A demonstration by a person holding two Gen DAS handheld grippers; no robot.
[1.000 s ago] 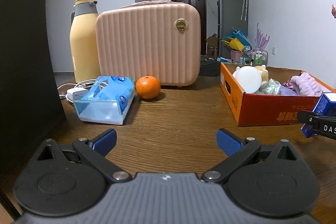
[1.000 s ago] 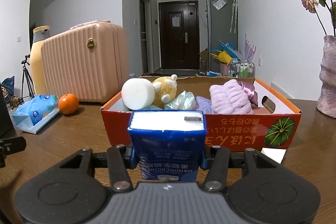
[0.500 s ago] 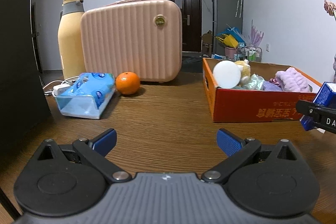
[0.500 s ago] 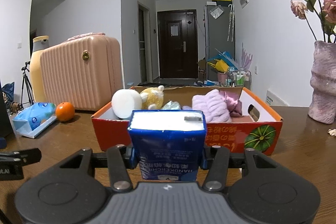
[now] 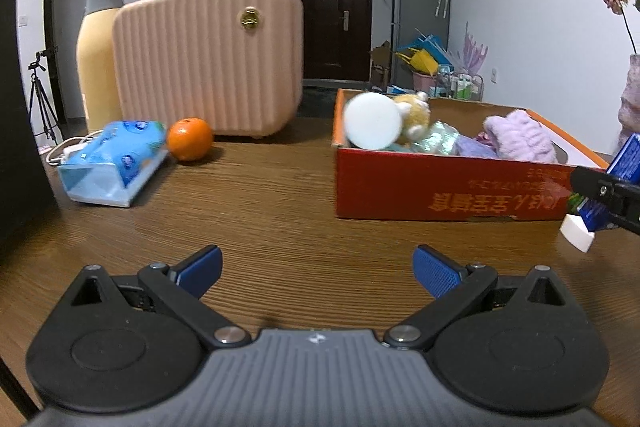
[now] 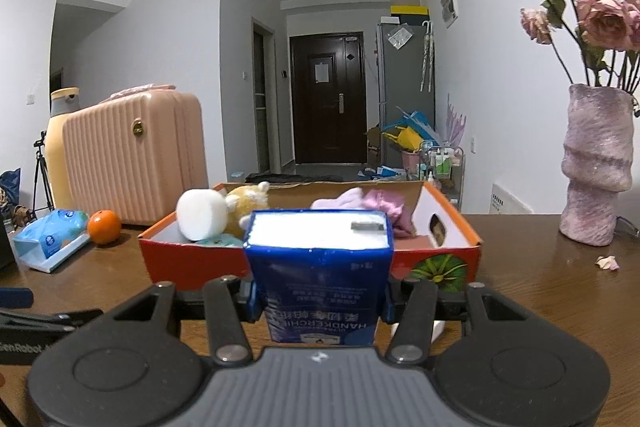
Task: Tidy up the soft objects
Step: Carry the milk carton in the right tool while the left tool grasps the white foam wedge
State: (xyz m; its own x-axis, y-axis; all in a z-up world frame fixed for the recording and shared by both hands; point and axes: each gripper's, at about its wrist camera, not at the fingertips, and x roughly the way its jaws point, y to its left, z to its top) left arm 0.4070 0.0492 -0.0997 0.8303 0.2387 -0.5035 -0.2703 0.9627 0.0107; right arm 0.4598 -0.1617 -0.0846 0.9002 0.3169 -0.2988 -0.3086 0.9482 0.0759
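**Operator:** I have the blue tissue pack point(image 6: 318, 279) pinched between the pads of the right gripper point(image 6: 318, 301). It stands upright in the jaws, white top face up, print upside down toward my camera.

**Observer:** Where does the box lie from it?

**Operator:** Straight ahead. The orange cardboard box point(image 6: 192, 261) sits just past the pack on the wooden table point(image 6: 540, 291), its near wall facing me and its long axis running across my view, left to right. The pack's top stands above that near rim in the right wrist view, so I judge the move is forward and over the wall, then down.

**Observer:** Room inside?

**Operator:** The left end holds a white round puff point(image 6: 200, 215) and a yellow plush toy point(image 6: 246, 205); pink fluffy cloth point(image 6: 372, 205) lies further right. What lies directly behind the pack, I cannot tell.

**Observer:** And the other hand?

**Operator:** The left gripper point(image 5: 318, 269) hangs over bare table with jaws wide apart, holding nothing. The box is ahead and to its right, so the right hand is the nearer one. The light-blue tissue packet point(image 5: 114, 163) beside the orange point(image 5: 190, 139) lies ahead on its left, the likelier pick for that hand.
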